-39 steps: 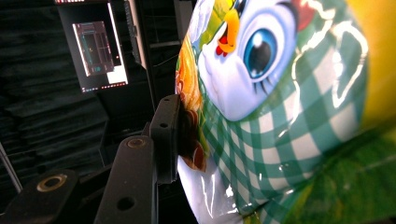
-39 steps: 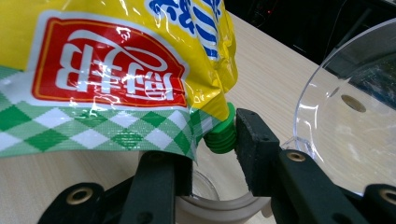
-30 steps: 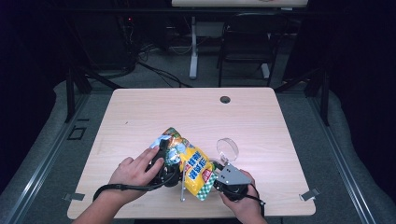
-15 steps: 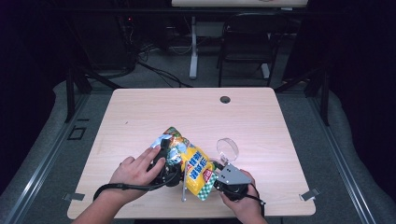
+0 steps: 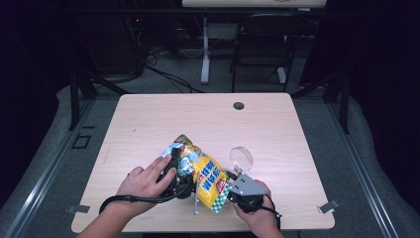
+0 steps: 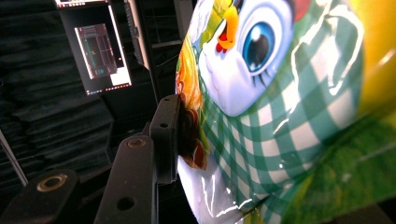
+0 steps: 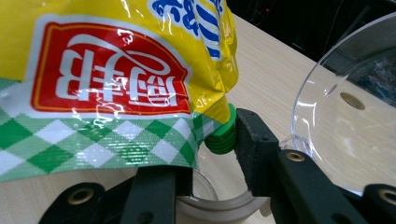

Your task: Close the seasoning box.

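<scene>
Grips a yellow pouch (image 5: 205,173) over the near part of the table (image 5: 198,119), slanted between two hand-held grippers.

Clamps the left gripper (image 5: 177,167) on the printed upper part of the pouch. Shows one pad flat against the foil in the left gripper view, the other hidden behind the bag.

Closes the right gripper (image 5: 229,191) on the lower corner, with one of the jaws pressed against the green cap (image 7: 222,135) and the other tucked beneath the checked foil.

Has a clear bowl (image 5: 241,157) standing on the table just beside the right gripper, with nothing visible inside.

Looks like the uncapping step: pouch steadied at one end, cap taken at the other, cap still seated on its spout.

Calls next, in all likelihood, for a twist of the right wrist about the spout's axis. Needs a firm left grip for that, and no squeeze on the bag's belly. Calls afterwards, probably, for a tilt of the open spout over the bowl.

Risks a slip of the pad off the small ribbed cap. Risks, too, a crumpling of the soft foil in place of a turn of the thread.
</scene>
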Motion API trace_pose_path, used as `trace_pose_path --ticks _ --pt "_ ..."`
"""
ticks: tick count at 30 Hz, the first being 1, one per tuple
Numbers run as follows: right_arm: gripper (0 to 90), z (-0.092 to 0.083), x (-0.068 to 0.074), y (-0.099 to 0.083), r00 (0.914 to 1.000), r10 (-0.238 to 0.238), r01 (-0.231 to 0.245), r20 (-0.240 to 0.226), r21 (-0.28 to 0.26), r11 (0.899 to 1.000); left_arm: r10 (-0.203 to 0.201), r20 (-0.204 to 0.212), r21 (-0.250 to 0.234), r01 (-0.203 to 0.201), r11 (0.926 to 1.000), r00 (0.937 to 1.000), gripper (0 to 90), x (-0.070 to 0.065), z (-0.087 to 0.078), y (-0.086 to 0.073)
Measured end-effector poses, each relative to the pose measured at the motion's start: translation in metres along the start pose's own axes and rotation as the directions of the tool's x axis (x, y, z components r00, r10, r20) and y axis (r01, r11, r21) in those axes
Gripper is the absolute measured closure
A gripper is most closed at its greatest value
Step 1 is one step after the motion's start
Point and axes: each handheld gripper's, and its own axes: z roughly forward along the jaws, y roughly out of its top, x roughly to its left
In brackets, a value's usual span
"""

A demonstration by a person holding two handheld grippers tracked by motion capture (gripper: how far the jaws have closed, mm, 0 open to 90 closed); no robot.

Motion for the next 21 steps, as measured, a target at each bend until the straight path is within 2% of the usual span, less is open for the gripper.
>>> trace_pose_path --ticks 3,21 --pt "69.0 -0.0001 -0.0004 -0.0002 1.0000 0.003 -0.003 -0.004 0.004 1.000 0.011 0.000 0.003 -0.011 0.9999 0.9999 59.5 0.0003 -0.0009 0.0005" --pt "69.1 0.0017 -0.0005 -0.0002 0.9999 0.007 -0.006 -0.009 0.013 1.000 0.016 -0.001 0.003 -0.016 0.9999 0.9999 59.5 0.0003 -0.0029 0.0010"
